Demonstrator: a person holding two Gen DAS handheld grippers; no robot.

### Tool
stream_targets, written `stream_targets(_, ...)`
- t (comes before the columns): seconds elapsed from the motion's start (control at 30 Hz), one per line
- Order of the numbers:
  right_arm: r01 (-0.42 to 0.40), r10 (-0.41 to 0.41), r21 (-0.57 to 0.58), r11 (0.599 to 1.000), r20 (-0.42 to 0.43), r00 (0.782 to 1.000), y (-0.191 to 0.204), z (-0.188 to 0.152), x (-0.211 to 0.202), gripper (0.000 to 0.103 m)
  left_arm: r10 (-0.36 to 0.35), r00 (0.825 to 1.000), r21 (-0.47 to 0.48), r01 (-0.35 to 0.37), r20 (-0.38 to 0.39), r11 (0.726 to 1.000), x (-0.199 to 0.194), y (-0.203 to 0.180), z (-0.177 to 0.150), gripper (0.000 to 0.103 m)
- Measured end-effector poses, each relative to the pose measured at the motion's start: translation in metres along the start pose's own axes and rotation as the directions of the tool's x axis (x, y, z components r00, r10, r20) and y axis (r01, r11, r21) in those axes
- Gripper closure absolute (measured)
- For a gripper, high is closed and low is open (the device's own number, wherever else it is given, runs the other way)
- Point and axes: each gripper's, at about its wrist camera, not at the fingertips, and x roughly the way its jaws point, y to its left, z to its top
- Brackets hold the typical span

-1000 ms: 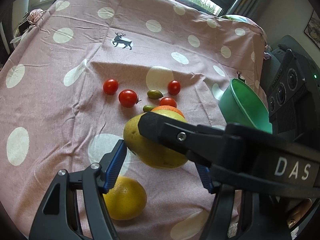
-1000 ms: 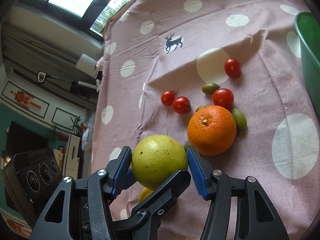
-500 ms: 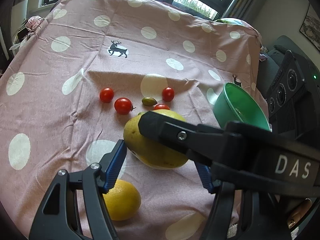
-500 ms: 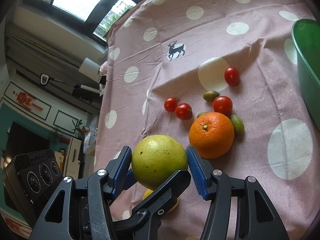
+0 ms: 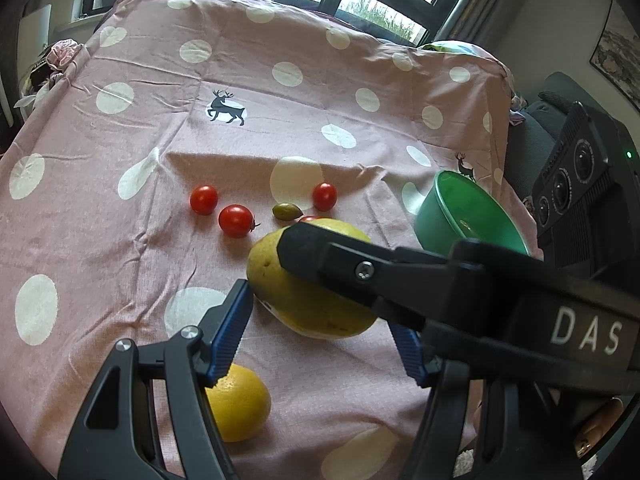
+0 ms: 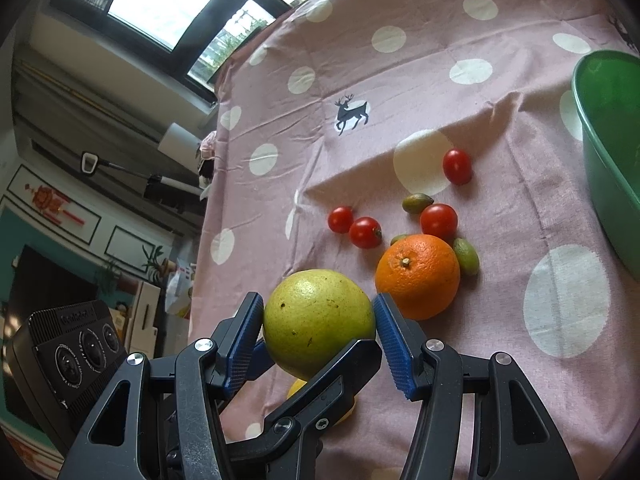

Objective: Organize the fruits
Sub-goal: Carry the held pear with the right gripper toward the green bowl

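Observation:
My right gripper (image 6: 320, 334) is shut on a large yellow-green pomelo (image 6: 318, 326) and holds it above the pink dotted cloth; the fruit also shows in the left wrist view (image 5: 308, 296). My left gripper (image 5: 320, 332) is open, its fingers on either side below the pomelo, not touching it. An orange (image 6: 418, 276) lies just right of the pomelo. A yellow citrus (image 5: 236, 402) lies under my left finger. Several cherry tomatoes (image 6: 438, 220) and small green fruits (image 6: 466, 256) lie beyond. A green bowl (image 6: 612, 160) stands at the right.
The cloth (image 5: 280, 92) covers a table below windows. A black camera unit (image 5: 576, 184) sits at the right of the left wrist view. Shelves and a chair stand off the table's left side (image 6: 100, 216).
Both grippers have risen and drawn back a little with the pomelo; the table fruits look smaller and farther. The orange is now hidden behind the pomelo in the left wrist view.

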Motion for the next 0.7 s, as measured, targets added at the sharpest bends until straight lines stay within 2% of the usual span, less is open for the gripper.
stream_targets(0.7, 0.017, -0.017, -0.007, 1.0, 0.031, 0.999, 0.003, 0.003, -0.013, 0.043, -0.032, 0.999, 0.011, 0.032, 0.021, 0.999, -0.004, -0.008, 0.002, 0.037)
